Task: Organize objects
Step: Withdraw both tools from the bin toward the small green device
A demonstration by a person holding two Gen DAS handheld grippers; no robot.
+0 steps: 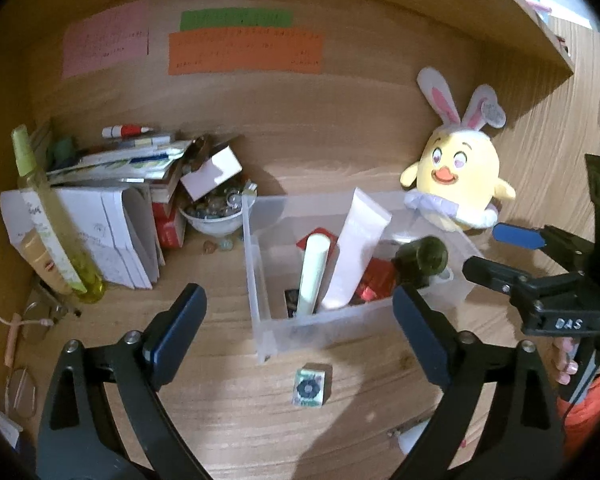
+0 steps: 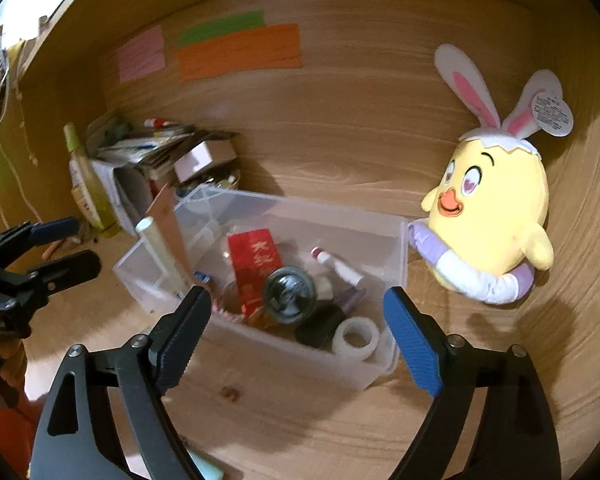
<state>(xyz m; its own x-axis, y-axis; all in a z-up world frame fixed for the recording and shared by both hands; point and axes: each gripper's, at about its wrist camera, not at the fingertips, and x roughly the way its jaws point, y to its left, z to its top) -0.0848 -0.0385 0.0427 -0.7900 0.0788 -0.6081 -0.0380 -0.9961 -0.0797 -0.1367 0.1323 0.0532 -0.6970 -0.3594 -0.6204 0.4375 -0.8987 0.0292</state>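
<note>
From the left wrist view, my left gripper (image 1: 300, 332) hangs with fingers wide apart and empty above a clear plastic bin (image 1: 260, 312) on the wooden desk (image 1: 220, 420). A white tube (image 1: 356, 252) leans inside the bin; a small printed tile (image 1: 310, 386) lies just in front. From the right wrist view, my right gripper (image 2: 298, 336) is also spread and empty over the bin (image 2: 284, 344), beside a yellow chick plush (image 2: 496, 220).

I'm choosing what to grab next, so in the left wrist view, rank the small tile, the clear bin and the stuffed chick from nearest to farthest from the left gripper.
From the left gripper:
1. Small tile, on the desk just below and between the fingers.
2. Clear bin, straight ahead.
3. Stuffed chick, behind the bin, far right against the back panel.
</note>
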